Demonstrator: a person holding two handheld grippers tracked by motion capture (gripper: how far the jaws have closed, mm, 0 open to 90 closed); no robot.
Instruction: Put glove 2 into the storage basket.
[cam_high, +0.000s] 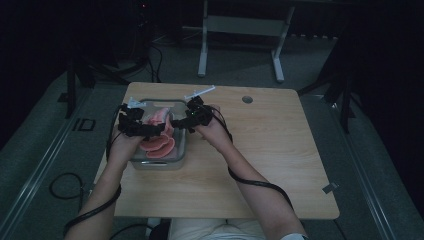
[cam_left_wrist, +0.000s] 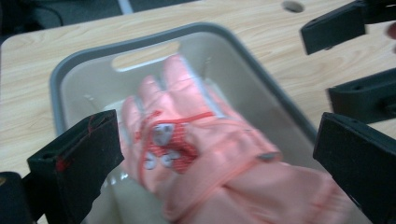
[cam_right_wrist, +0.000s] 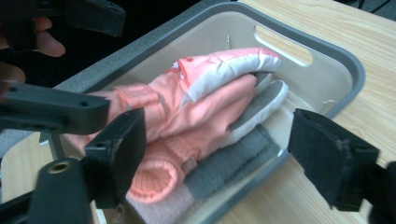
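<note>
A grey plastic bin (cam_high: 183, 150) stands on the left part of the wooden table, and pink gloves (cam_high: 159, 142) lie inside it. In the left gripper view a pink glove (cam_left_wrist: 233, 163) with a red patch lies back up in the bin (cam_left_wrist: 140, 39). My left gripper (cam_left_wrist: 215, 140) stands open just above it, its jaws apart on either side. In the right gripper view the pink gloves (cam_right_wrist: 201, 98) with pale grey palms rest on grey fabric (cam_right_wrist: 224, 163). My right gripper (cam_right_wrist: 224, 144) is open over them, holding nothing. From above, the left gripper (cam_high: 159, 128) and right gripper (cam_high: 178, 122) face each other over the bin.
The bin has a slot handle (cam_right_wrist: 282, 44) at its far end. A round hole (cam_high: 247, 99) sits in the tabletop at the back. A small white object (cam_high: 200, 92) lies at the table's far edge. Bare wood (cam_high: 280, 150) spreads right of the bin. Cables trail from both forearms.
</note>
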